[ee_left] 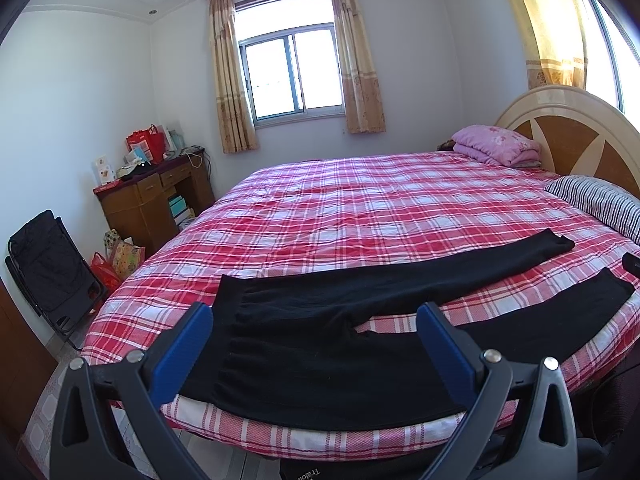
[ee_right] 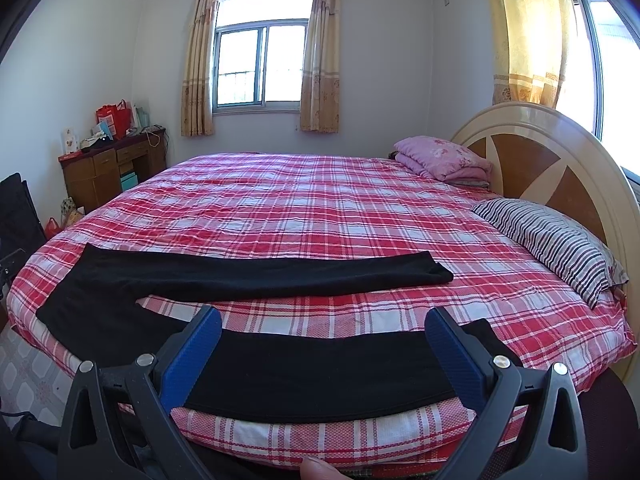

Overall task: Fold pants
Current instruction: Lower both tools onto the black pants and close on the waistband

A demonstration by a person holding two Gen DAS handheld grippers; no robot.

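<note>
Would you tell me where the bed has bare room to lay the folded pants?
Free: the plaid sheet between the far leg of the black pants and the window wall. Crowded: striped pillow and pink quilt by the headboard.

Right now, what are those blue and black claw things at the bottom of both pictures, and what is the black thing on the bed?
Each claw is a hand-held gripper that a person carries, one per hand, with a camera looking out along its fingers. One picture comes from the left hand-held gripper, the other from the right hand-held gripper. Both are open and hold nothing. The black thing is a pair of pants, spread flat with legs apart on the red plaid bed. A striped pillow and a folded pink blanket lie near the headboard.
</note>
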